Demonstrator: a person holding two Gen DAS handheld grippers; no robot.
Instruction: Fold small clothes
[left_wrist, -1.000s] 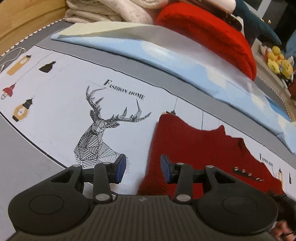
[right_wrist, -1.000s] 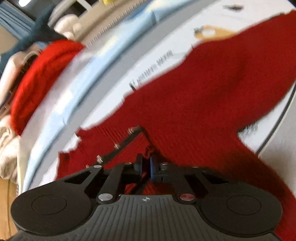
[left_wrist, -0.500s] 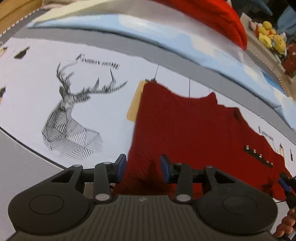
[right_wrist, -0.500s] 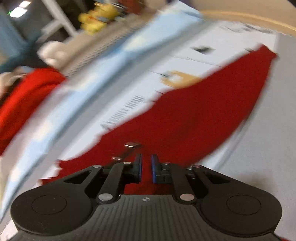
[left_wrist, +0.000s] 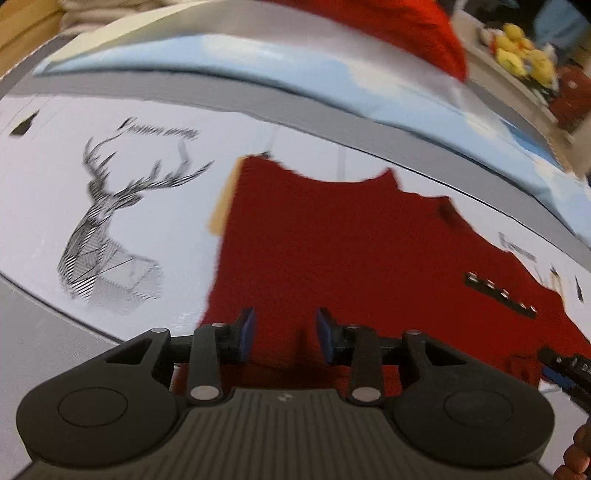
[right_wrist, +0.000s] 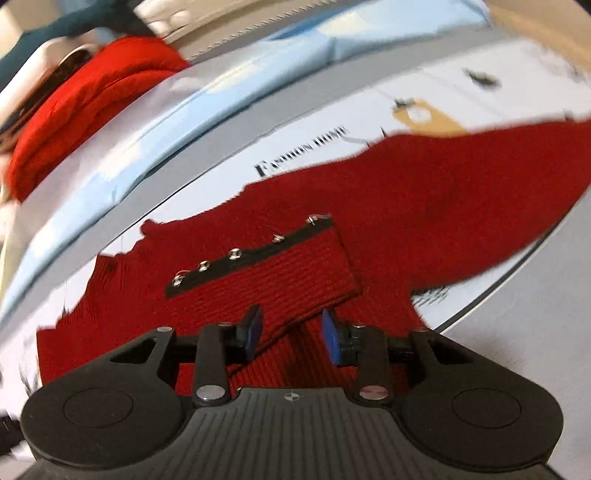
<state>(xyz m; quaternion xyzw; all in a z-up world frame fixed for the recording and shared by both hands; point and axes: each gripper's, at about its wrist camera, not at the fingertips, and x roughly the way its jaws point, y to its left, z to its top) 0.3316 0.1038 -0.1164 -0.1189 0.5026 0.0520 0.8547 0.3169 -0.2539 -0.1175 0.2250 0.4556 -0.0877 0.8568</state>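
A dark red knitted garment (left_wrist: 351, 243) lies spread on a white printed mat (left_wrist: 55, 192). It has a black strip with silver studs (left_wrist: 498, 295). In the right wrist view the garment (right_wrist: 424, 206) has a cuffed part (right_wrist: 280, 273) folded over onto it, with the studded strip (right_wrist: 243, 254) along its far edge. My left gripper (left_wrist: 284, 334) is open over the garment's near edge. My right gripper (right_wrist: 291, 334) is open just over the near edge of the folded part, holding nothing. The right gripper's tip also shows in the left wrist view (left_wrist: 561, 369).
A light blue folded cloth (left_wrist: 258, 66) lies beyond the mat, with a bright red knit (left_wrist: 406, 26) on it. A deer print (left_wrist: 110, 229) marks the mat at left. Yellow plush toys (left_wrist: 524, 59) sit at the far right. A grey surface (right_wrist: 535, 332) lies near right.
My right gripper was shut on the garment's studded part, carried it over and has opened, leaving it folded on the garment. My left gripper moved right over the garment's near edge, still open.
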